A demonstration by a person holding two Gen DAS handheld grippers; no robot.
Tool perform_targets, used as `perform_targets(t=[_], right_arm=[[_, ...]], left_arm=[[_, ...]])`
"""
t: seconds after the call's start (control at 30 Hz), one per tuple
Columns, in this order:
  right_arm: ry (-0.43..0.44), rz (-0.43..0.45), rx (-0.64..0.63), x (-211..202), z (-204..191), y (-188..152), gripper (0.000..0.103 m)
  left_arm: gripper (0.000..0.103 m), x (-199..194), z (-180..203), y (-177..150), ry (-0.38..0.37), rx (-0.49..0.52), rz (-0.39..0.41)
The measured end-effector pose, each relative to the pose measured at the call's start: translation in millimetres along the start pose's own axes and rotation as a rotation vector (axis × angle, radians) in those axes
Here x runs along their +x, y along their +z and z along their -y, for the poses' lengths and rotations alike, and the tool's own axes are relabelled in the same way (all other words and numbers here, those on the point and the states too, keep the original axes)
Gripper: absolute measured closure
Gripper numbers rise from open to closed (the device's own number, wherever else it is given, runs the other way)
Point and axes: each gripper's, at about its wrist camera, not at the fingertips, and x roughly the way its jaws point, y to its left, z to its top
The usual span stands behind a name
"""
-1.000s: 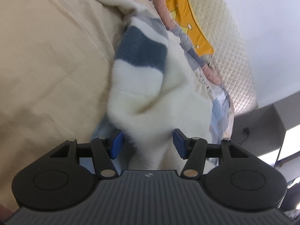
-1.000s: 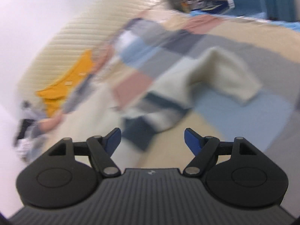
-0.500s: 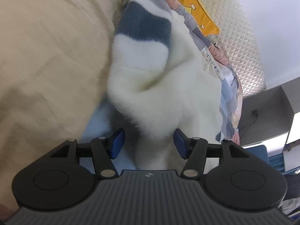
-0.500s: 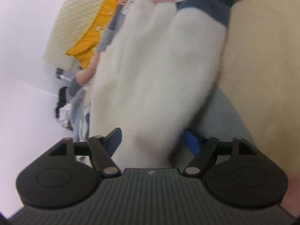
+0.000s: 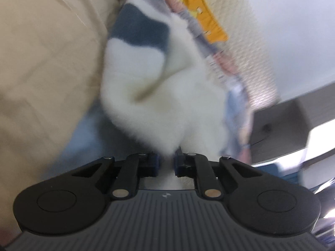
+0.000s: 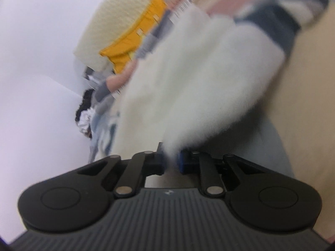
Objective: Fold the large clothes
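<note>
- The left tool (image 5: 166, 163) has just closed; its blue pads pinch a fold of the fluffy white garment (image 5: 159, 96).
- The right tool (image 6: 170, 162) has also just closed, gripping another edge of that garment (image 6: 188, 87).
- The garment, with a dark blue stripe (image 5: 140, 31), lies on a bed's beige sheet (image 5: 46, 58), beside a yellow cloth (image 5: 207, 21).

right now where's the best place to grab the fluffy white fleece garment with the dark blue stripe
At its near hem, low and from the front along the bed, one gripper per corner. The fluffy white fleece garment with the dark blue stripe tapers toward both cameras into thin bunched edges, and the left gripper and right gripper have just closed on them.
</note>
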Motion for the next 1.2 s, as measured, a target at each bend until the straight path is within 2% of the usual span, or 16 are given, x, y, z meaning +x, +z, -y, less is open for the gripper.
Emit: perform_targets(t=[0.07,0.1,0.13,0.33,0.5,0.53,0.57,0.6,0.63,0.67,0.83,1.0,1.03,1.07,1.13,1.2], right_arm=[[0.019,0.038,0.027,-14,1,3,0.088],[0.021,0.05,0.047,-21,5,4,0.089],[0.005,0.053,0.05,-25,8,4,0.089],[-0.163,-0.01,0.083,-13,31,-9,0.089],[-0.173,-0.01,0.1,-6,35,-12,0.086],[-0.156,-0.014,0.104,-4,35,-12,0.084],[-0.15,-0.019,0.107,-5,37,-13,0.08],[-0.148,-0.022,0.111,-5,37,-14,0.075],[-0.146,-0.031,0.119,-2,38,-14,0.063],[-0.142,-0.039,0.122,-11,44,-15,0.055],[-0.092,-0.067,0.121,-3,42,-18,0.05],[-0.103,-0.075,0.129,16,48,-20,0.053],[-0.103,-0.059,0.127,18,47,-19,0.063],[-0.105,-0.052,0.113,20,46,-17,0.076],[-0.09,-0.03,0.087,21,43,-13,0.084],[-0.02,-0.013,0.093,21,42,-8,0.087]], left_arm=[[0.089,-11,-3,-5,-0.086,-0.068,-0.003],[0.089,-13,-3,-7,-0.087,-0.075,-0.006],[0.089,-11,-3,-10,-0.074,-0.073,-0.018],[0.088,22,-10,-19,0.16,-0.014,-0.114],[0.087,25,-12,-16,0.147,-0.024,-0.114],[0.085,25,-15,-15,0.132,-0.044,-0.12],[0.074,25,-19,-14,0.107,-0.078,-0.128],[0.052,25,-22,-12,0.079,-0.114,-0.134],[0.043,24,-25,-11,0.06,-0.14,-0.133],[0.039,23,-27,-10,0.041,-0.158,-0.121],[0.039,30,-28,-10,0.058,-0.165,-0.103],[0.043,44,-29,-3,0.065,-0.14,-0.079],[0.048,46,-28,-1,0.065,-0.129,-0.069],[0.065,47,-27,2,0.053,-0.118,-0.062],[0.085,48,-23,6,0.015,-0.099,-0.037],[0.09,38,-20,7,-0.039,-0.066,0.022]])
